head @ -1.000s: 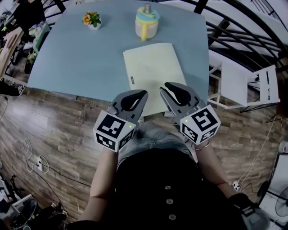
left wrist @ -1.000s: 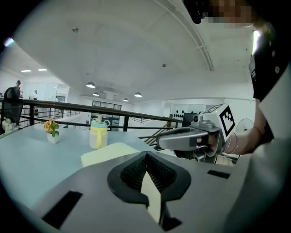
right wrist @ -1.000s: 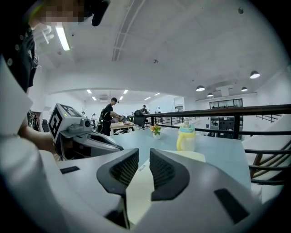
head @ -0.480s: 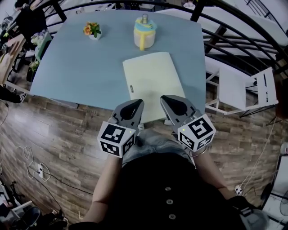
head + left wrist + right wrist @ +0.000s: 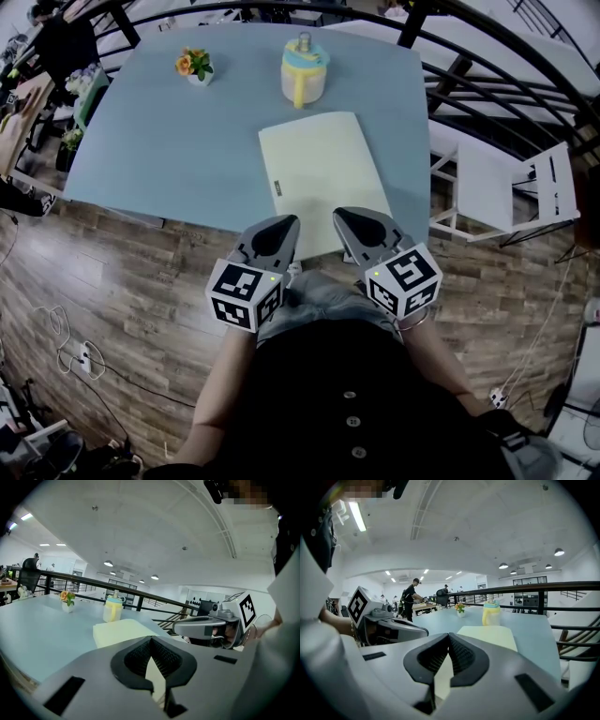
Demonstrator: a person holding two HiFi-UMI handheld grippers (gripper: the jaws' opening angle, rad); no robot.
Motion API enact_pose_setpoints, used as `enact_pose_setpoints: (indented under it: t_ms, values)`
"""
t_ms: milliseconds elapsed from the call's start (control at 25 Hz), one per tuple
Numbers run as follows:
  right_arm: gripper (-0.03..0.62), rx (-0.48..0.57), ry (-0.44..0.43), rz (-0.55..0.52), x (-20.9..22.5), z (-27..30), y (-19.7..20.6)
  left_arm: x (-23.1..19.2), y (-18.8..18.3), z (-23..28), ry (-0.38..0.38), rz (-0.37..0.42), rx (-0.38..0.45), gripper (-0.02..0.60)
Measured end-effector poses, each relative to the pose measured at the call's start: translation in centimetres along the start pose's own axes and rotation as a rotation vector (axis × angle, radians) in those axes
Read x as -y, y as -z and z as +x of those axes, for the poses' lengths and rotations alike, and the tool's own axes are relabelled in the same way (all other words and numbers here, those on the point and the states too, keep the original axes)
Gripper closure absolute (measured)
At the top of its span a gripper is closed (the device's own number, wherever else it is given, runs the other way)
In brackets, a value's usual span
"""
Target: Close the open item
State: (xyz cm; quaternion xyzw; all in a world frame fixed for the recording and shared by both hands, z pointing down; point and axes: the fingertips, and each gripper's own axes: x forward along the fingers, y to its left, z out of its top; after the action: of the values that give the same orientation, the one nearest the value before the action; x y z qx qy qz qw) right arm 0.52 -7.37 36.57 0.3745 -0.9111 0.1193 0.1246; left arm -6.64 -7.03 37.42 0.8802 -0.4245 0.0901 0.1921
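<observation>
- Pale yellow folder (image 5: 319, 178) is noted lying flat near the right edge of the table (image 5: 169, 141), reaching toward the near edge.
- Left gripper (image 5: 289, 222) and right gripper (image 5: 341, 215) are held side by side over the near edge. Both sets of jaws are seen pressed together with nothing between them.
- The cover is judged already down. Any pressing is best done with the closed tips on the free right side, gently, so the folder is not slid off the near edge.
- Lidded cup (image 5: 303, 61) and flower pot (image 5: 194, 66) are left at the far edge.
- A dark label (image 5: 276, 186) is seen on the folder's left side; its print cannot be read.
</observation>
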Motion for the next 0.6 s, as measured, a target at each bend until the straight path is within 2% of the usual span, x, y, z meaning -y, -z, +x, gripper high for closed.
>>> enact_pose_setpoints:
  t_ms: [600]
  values:
    - [0.591, -0.027, -0.026, 0.014, -0.44, -0.06, 0.82, 0.84, 0.73, 0.17, 0.026, -0.010, -0.028, 0.565]
